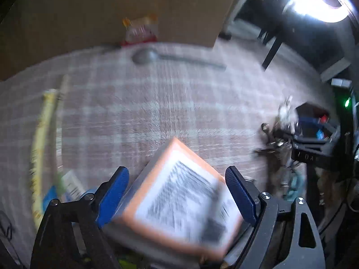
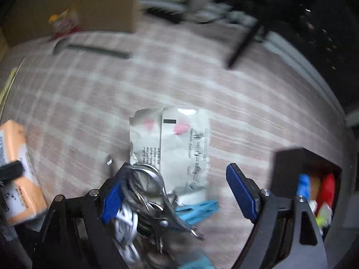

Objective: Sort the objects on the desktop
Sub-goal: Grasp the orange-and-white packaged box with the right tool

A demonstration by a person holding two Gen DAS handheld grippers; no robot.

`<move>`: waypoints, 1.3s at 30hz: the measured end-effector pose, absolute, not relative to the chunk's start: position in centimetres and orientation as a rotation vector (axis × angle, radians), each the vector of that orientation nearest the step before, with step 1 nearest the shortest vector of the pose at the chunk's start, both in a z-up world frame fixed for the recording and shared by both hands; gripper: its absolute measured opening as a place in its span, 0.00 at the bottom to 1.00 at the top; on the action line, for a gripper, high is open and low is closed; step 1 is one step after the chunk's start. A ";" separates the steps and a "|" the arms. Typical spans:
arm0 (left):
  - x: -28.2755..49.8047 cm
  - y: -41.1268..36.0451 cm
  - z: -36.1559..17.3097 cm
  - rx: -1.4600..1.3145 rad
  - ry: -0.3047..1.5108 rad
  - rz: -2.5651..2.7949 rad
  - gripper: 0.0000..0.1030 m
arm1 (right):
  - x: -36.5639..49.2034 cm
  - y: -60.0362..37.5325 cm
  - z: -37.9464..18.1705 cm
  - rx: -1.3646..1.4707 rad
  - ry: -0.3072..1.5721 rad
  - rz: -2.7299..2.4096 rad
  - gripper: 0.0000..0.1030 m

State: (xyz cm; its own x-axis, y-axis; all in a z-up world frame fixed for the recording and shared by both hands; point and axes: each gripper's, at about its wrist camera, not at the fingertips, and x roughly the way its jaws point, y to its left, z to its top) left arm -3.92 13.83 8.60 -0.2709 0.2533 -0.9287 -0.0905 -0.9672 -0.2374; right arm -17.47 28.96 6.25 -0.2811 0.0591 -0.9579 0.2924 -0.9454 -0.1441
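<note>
Your left tool (image 1: 177,192) pinches an orange-edged box (image 1: 179,204), its printed label unreadable. Your right tool (image 2: 175,192) stands spread over metal clips (image 2: 152,192) beside a white sachet (image 2: 179,143) lying lengthwise near-to-far.

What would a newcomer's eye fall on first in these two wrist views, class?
First, the orange-edged box with a printed label, filling the gap between the left gripper's blue fingers. Next, the crumpled white packet mid-table in the right view, with a tangle of metal clips and a blue clothespin just below it.
</note>
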 end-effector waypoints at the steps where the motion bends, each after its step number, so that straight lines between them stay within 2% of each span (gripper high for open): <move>1: -3.8 14.7 10.1 -1.723 -0.212 2.362 0.84 | -16.9 29.8 7.2 1.786 0.365 -2.353 0.81; 5: -2.3 7.6 15.9 -1.627 -0.199 2.513 0.84 | -14.3 30.2 11.0 1.711 0.241 -2.364 0.81; 6: -1.8 6.3 17.2 -1.616 -0.221 2.535 0.84 | -11.4 29.7 10.5 1.682 0.229 -2.362 0.81; 8: -1.9 4.9 18.9 -1.631 -0.235 2.555 0.84 | -12.0 32.1 10.3 1.641 0.178 -2.314 0.81; 9: -3.1 1.5 18.7 -1.645 -0.231 2.561 0.84 | -12.1 31.1 10.3 1.632 0.160 -2.283 0.81; 13: -2.1 0.0 14.5 -1.705 -0.229 2.531 0.84 | -10.7 27.8 11.2 1.577 0.180 -2.198 0.81; 16: 0.2 -0.8 13.6 -1.743 -0.264 2.518 0.84 | -10.5 26.6 10.5 1.551 0.211 -2.156 0.81; 20: 0.0 1.6 11.4 -1.762 -0.354 2.466 0.81 | -11.0 24.6 8.9 1.563 0.230 -2.073 0.81; 21: 0.1 1.6 11.5 -1.753 -0.353 2.461 0.78 | -11.2 24.0 8.5 1.564 0.234 -2.046 0.81; 24: -1.7 3.5 9.7 -1.736 -0.390 2.425 0.74 | -12.2 22.3 7.0 1.588 0.241 -2.011 0.76; 25: -2.1 4.2 9.1 -1.735 -0.411 2.414 0.72 | -12.6 21.8 6.7 1.594 0.237 -1.995 0.71; 31: -4.8 6.5 6.9 -1.759 -0.434 2.367 0.72 | -14.2 20.0 5.8 1.631 0.216 -1.937 0.68; 39: -6.4 4.4 4.0 -1.867 -0.438 2.329 0.72 | -15.1 17.9 4.3 1.662 0.224 -1.870 0.68</move>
